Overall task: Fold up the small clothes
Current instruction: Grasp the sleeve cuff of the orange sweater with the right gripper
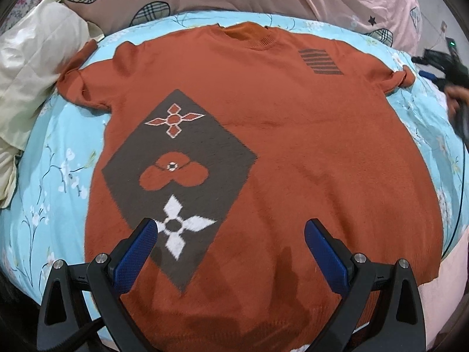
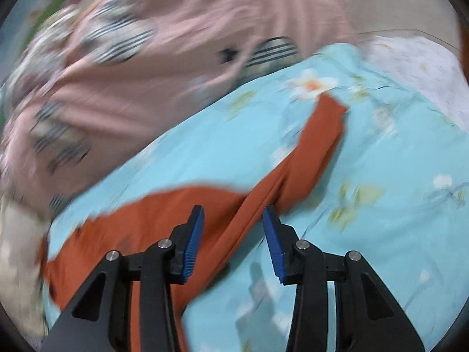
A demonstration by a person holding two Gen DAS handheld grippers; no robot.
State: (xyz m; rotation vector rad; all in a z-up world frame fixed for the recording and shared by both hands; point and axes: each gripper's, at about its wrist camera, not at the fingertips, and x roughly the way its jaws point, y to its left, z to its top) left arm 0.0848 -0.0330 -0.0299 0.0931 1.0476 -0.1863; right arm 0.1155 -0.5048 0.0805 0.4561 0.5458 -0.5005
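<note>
Now spread flat under the gaping left claw (image 1: 231,231): sweater (image 1: 263,146), hem nearest. Ahead of the right claw (image 2: 233,217), sleeve (image 2: 316,146) between half-parted pads, unpinched. Best clamped squarely before folding across.

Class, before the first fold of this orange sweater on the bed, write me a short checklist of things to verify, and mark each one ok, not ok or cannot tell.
1. Sweater lies flat, front up on the blue sheet: ok.
2. Both short sleeves spread out: not ok, each is bunched.
3. Left hand-held gripper open and empty above the hem: ok.
4. Right hand-held gripper has the sleeve gripped: not ok, cloth sits between its fingers but the pads are apart.
5. Right view sharp enough to judge contact: not ok, blurred.
6. Pillow clear of the sweater: cannot tell.
</note>
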